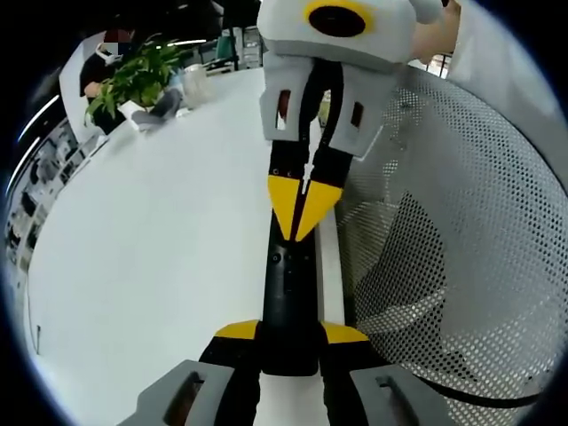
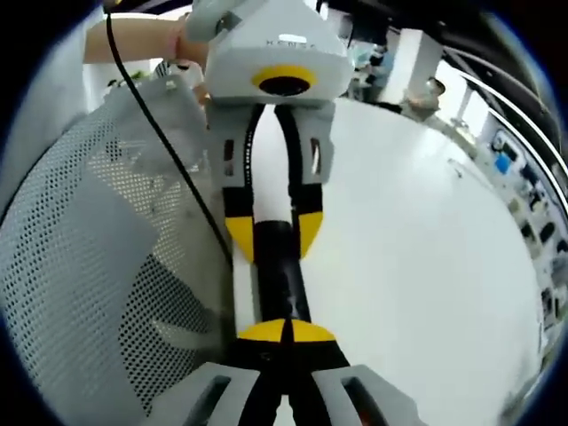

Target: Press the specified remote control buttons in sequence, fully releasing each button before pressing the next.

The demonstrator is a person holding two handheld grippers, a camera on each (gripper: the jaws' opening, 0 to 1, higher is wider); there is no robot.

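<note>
Counter: a wide white counter point(image 1: 160, 240), smooth and bare over most of its top, brightly lit.
Mesh screen: a white perforated screen point(image 1: 479, 222) stands along one edge of the counter, with shadows showing through its holes.
Plant: a leafy green potted plant point(image 1: 138, 75) sits at the far end of the counter.
Person: someone in dark clothes point(image 1: 99, 64) sits behind the plant.
Far side: shelves with small items point(image 2: 532, 204) beyond the counter, blurred.

Black remote point(image 1: 288, 293), yellow-tipped grey claw point(image 1: 290, 335), white table point(image 1: 151, 266), white perforated mesh point(image 1: 461, 222), green plant point(image 1: 138, 75)
</note>
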